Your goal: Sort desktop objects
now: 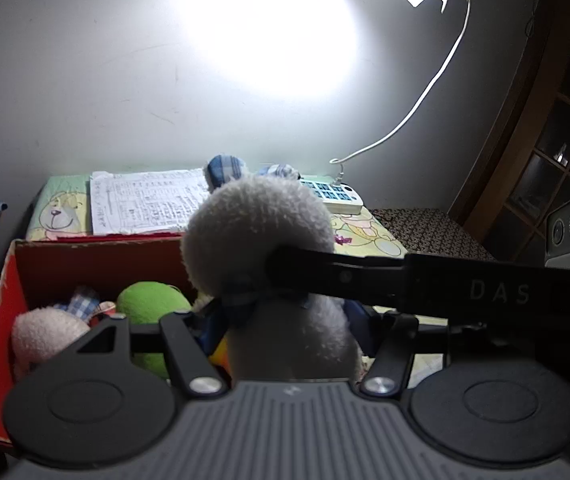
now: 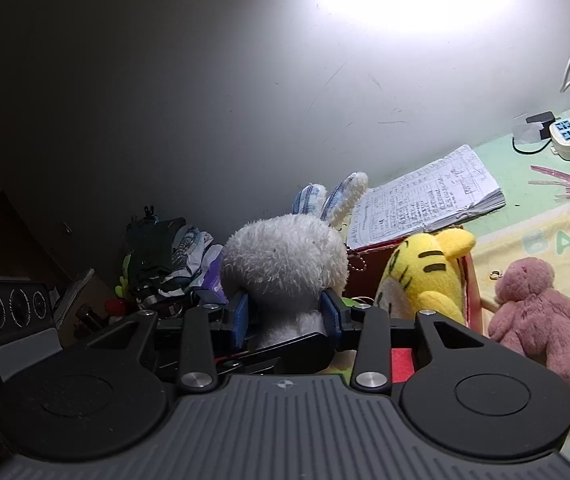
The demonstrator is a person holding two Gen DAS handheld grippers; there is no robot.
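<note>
Between the blue pads of the right gripper (image 2: pixel 285 316) a white plush rabbit (image 2: pixel 285 264) is being clamped at the body, both ears up. The left gripper (image 1: pixel 285 316) is pinching its neck too, steadying it above the red box (image 1: pixel 85 260), probably for dropping among the toys.

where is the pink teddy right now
In the right wrist view, the pink teddy lies on the table cover at far right, just outside the red box, beside the yellow tiger.

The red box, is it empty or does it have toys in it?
Not empty: the red box holds a pink plush and a green plush.
</note>
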